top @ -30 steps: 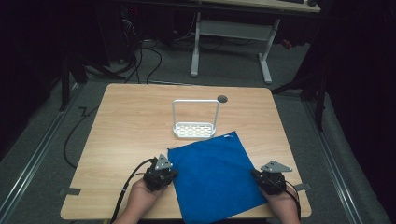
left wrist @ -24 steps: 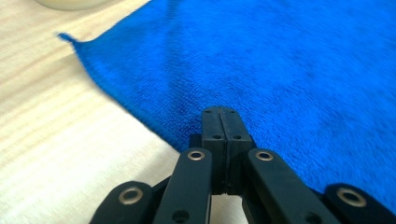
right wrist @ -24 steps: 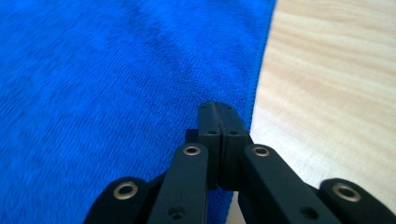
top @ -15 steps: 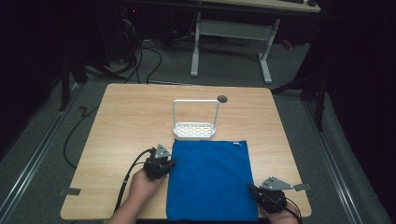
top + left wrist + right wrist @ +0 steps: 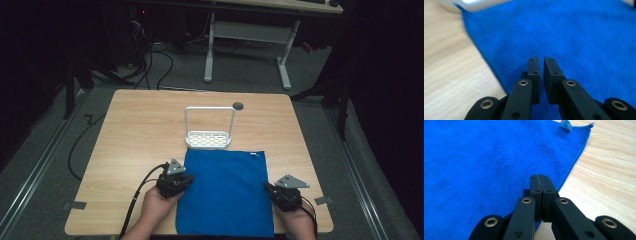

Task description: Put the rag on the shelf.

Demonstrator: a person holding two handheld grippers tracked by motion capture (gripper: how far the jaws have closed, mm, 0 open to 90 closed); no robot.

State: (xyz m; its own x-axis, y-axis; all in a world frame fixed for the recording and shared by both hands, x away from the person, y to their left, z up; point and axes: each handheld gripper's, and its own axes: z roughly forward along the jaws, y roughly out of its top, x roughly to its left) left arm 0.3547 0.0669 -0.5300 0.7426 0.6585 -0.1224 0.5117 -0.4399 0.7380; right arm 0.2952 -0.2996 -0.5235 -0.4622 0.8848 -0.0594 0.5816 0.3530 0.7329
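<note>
The blue cloth [image 5: 224, 192] is lying limp and light on the bench [image 5: 135, 135], best pinched at an edge. The left gripper [image 5: 541, 61] has just been opening its fingers slightly over it, gripping nothing; the right gripper [image 5: 540, 180] is pinching the cloth's edge, fingers closed.

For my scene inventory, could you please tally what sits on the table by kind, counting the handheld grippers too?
Blue cloth: 1
White rack with handle: 1
Handheld grippers: 2, the left gripper and the right gripper
Total: 4
</note>
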